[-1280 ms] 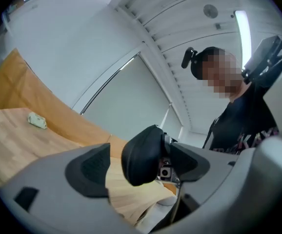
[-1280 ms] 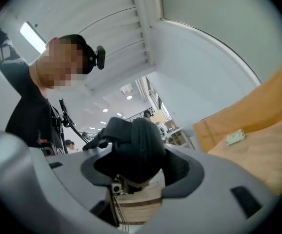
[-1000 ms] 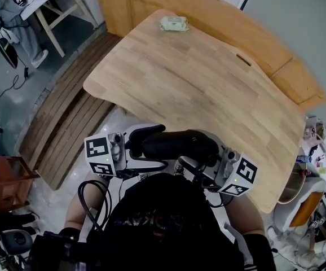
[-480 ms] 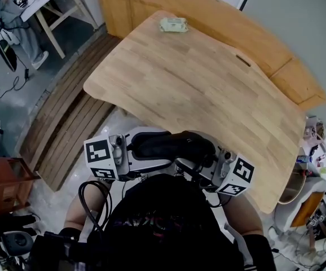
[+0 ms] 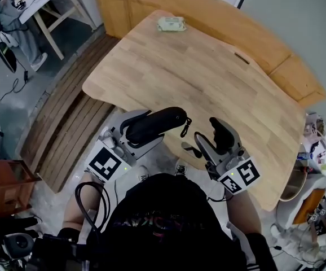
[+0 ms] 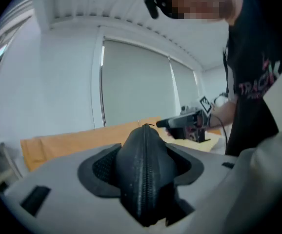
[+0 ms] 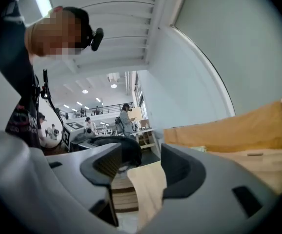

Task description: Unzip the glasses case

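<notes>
While the left gripper [image 5: 136, 130] clamped one end of the black glasses case [image 5: 157, 123], its jaws having just drawn in onto it, the case was held in the air just short of the near edge of the wooden table [image 5: 208, 78], resting on nothing. It looked like a light, semi-rigid shell with a textured fabric skin, so the pads probably had good purchase. A harder squeeze could bow the shell and bind the zipper [image 6: 143, 179], which ran along the seam facing up between the jaws.

The place to take hold seemed to be the zipper pull [image 5: 184, 127], dangling at the free end. It was small and loose and likely to swing away from a pinch. The right gripper [image 5: 205, 139] stood just beside it, jaws apart and with nothing between them.

The table was pale, smooth wood, bare apart from a small pale packet [image 5: 171, 23] at its far side. Slatted wooden decking [image 5: 67, 123] lay to the left. Beyond it was an open workshop where a seated person [image 5: 5, 13] sat by a trestle table.
</notes>
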A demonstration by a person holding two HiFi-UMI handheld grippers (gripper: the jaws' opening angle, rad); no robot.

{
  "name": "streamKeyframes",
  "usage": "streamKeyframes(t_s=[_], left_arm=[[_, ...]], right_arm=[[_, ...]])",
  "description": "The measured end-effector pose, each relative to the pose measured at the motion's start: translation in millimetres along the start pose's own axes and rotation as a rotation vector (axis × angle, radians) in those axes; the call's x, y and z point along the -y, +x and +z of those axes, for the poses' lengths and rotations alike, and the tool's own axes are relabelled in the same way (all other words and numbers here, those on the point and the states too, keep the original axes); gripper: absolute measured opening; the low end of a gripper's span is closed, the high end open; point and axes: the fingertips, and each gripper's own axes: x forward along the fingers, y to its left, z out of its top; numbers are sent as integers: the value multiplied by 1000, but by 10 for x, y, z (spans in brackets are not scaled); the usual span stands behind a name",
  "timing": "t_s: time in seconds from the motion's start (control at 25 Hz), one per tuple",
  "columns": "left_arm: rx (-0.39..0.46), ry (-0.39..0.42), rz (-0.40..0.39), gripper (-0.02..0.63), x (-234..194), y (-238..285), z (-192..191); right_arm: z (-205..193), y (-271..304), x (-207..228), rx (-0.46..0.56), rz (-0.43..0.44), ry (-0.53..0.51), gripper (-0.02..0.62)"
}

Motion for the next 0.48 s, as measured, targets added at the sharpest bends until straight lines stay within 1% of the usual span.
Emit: streamKeyframes(t_s=[0.08, 0.16, 0.2, 0.24, 0.36, 0.4, 0.48], left_arm=[[-91, 156, 35, 273, 11, 58, -86], [-136, 280, 55, 273, 39, 104, -101], [-147, 321, 55, 273, 59, 121, -92], [-151, 346, 51, 273, 80, 129, -78], [-144, 364, 36, 273, 132, 128, -52], [-142, 371, 31, 273, 145, 125, -50], [-143, 411, 21, 273, 178, 115, -48]], right_arm=[[-48, 85, -100, -35, -5, -99, 257], [-36, 211, -241, -15, 7, -189, 230], [-30, 264, -311, -5, 15, -237, 225], [-58, 291, -360, -26, 19, -297, 225], [-293, 254, -355, -221, -3, -516, 223], [-337, 241, -335, -260, -20, -551, 219], [-354, 231, -316, -282, -44, -572, 206]])
